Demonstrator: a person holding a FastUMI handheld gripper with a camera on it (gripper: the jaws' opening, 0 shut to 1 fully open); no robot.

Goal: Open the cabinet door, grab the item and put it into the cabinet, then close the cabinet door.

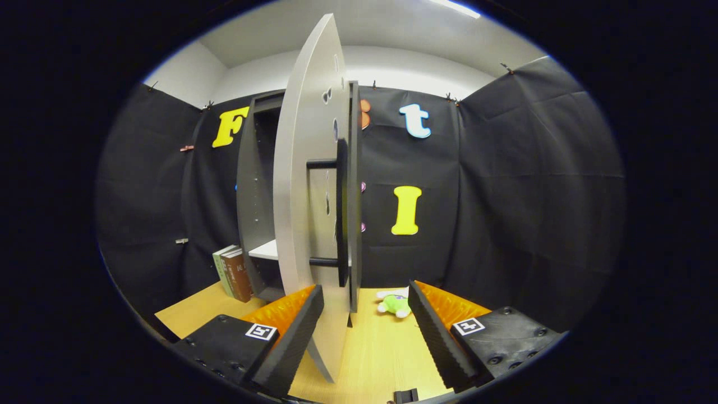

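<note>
The gripper is held level and low over the wooden table, pointing straight at the edge of the cabinet door, with its two fingers spread wide apart and nothing pressed between them. The left finger sits just to the left of the door's lower part, and the door's bottom corner comes down right beside it, between the two fingers; whether that finger touches the panel cannot be told. The right finger stands well off to the right of the door, with bare tabletop between it and the panel. The door is a pale grey panel swung out towards the camera, so it is seen almost edge-on and bowed by the lens. On its right face a dark bar handle runs upright, fixed by two short stubs, one high and one low. Behind the door the dark cabinet stands open, its inner side wall and a white shelf visible to the left of the panel. Left of the cabinet a few books stand upright on the table, leaning close to its side. The item, a small green and white plush toy, lies on the table beyond the fingers, just ahead of the right finger's tip and to the right of the door, outside the cabinet
</note>
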